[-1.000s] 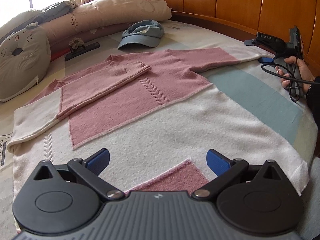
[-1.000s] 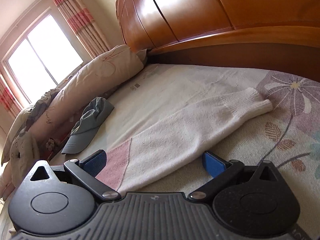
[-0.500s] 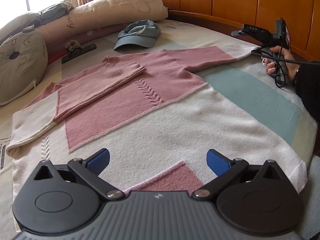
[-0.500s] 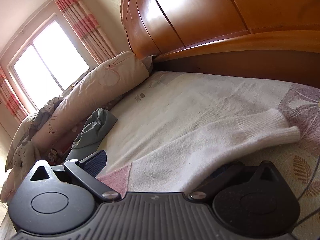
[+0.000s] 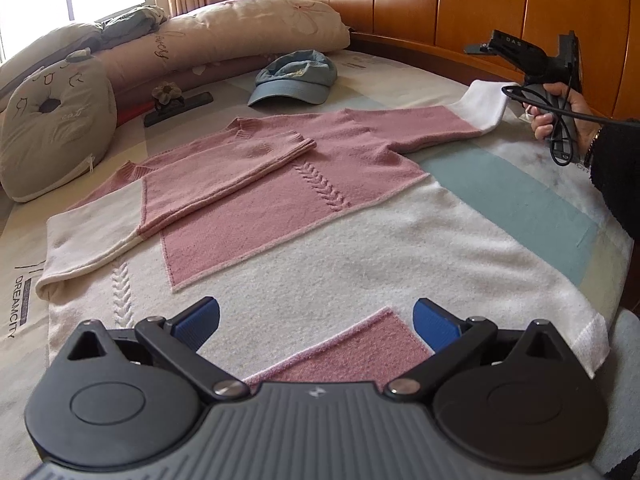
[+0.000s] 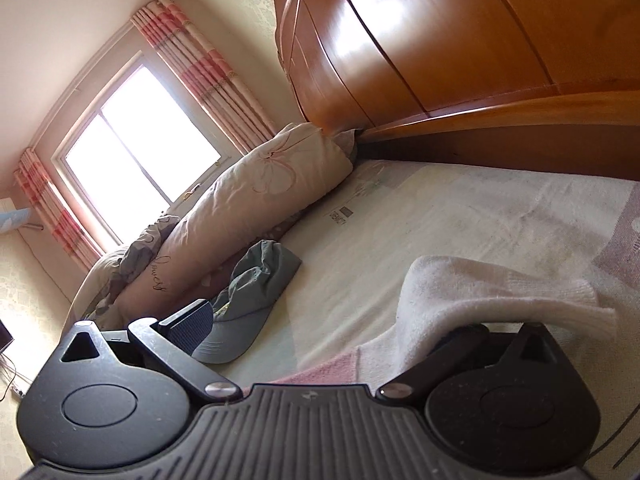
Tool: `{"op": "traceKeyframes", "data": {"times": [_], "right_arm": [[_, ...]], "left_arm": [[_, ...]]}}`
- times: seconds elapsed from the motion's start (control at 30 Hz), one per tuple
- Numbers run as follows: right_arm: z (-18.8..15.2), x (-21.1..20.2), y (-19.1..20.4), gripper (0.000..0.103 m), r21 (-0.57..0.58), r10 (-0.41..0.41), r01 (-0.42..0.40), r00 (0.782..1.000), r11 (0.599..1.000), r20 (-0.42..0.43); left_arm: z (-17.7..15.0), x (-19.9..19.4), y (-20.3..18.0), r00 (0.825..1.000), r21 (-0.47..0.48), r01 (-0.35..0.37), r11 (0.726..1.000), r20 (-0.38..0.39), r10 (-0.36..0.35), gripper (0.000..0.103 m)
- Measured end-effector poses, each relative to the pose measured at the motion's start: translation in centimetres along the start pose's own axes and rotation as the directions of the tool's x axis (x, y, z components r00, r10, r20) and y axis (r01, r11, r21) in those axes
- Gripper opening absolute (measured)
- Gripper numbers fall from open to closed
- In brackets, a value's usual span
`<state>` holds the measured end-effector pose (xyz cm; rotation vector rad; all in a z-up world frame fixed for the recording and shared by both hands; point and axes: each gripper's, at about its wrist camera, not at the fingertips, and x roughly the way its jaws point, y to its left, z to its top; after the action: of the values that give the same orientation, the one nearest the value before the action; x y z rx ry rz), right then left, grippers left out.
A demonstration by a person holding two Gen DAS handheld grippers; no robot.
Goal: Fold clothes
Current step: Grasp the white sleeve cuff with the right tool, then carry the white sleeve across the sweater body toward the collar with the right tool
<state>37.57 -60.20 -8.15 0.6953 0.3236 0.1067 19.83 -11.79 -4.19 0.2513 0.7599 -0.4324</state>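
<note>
Across the bed point(image 5: 516, 200) lies the pink-and-white sweater point(image 5: 320, 216), one sleeve already folded over its chest. Left tool point(image 5: 316, 320) hovers above the hem, fingers wide apart. Right tool point(image 6: 320, 328) is under the white cuff point(image 6: 500, 300), which drapes over its right finger; fingers apart. Blue cap point(image 5: 294, 78) sits beyond.

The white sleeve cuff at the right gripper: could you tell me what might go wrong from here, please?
1. The white sleeve cuff is draped over one finger of the right gripper, whose jaws stand wide; it may slide off when carried.
2. The blue cap lies close to the sweater; a swung sleeve could catch it.
3. The left gripper hovers open above the hem, so the sweater body could drag.
</note>
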Motion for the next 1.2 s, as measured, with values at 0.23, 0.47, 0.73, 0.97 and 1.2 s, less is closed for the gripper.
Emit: {"op": "traceKeyframes", "data": {"times": [0.23, 0.47, 0.73, 0.97, 1.2], "right_arm": [[-0.2, 0.3, 4.4, 0.103, -0.055, 0.001, -0.002, 1.000, 0.998, -0.027], [-1.0, 0.9, 9.0, 0.103, -0.094, 0.005, -0.010, 0.999, 0.996, -0.052], [-2.2, 2.3, 14.7, 0.103, -0.148, 0.027, -0.041, 0.995, 0.988, -0.094], [-3.5, 4.3, 19.2, 0.103, -0.166, 0.054, -0.075, 0.990, 0.983, -0.131], [-6.6, 6.8, 23.1, 0.103, -0.195, 0.057, -0.094, 0.981, 0.976, -0.185]], "left_arm": [[-1.5, -1.5, 1.4, 0.996, 0.007, 0.084, 0.996, -0.034, -0.084, 0.102], [-2.6, -3.5, 3.2, 0.996, 0.005, 0.088, 0.996, -0.011, -0.088, 0.102], [-3.8, -5.2, 5.6, 0.997, -0.038, 0.077, 0.996, 0.023, -0.077, 0.102], [-5.0, -6.1, 7.1, 0.996, -0.063, 0.088, 0.994, 0.036, -0.086, 0.102], [-5.9, -6.2, 7.9, 0.997, -0.074, 0.079, 0.994, 0.009, -0.078, 0.102]]}}
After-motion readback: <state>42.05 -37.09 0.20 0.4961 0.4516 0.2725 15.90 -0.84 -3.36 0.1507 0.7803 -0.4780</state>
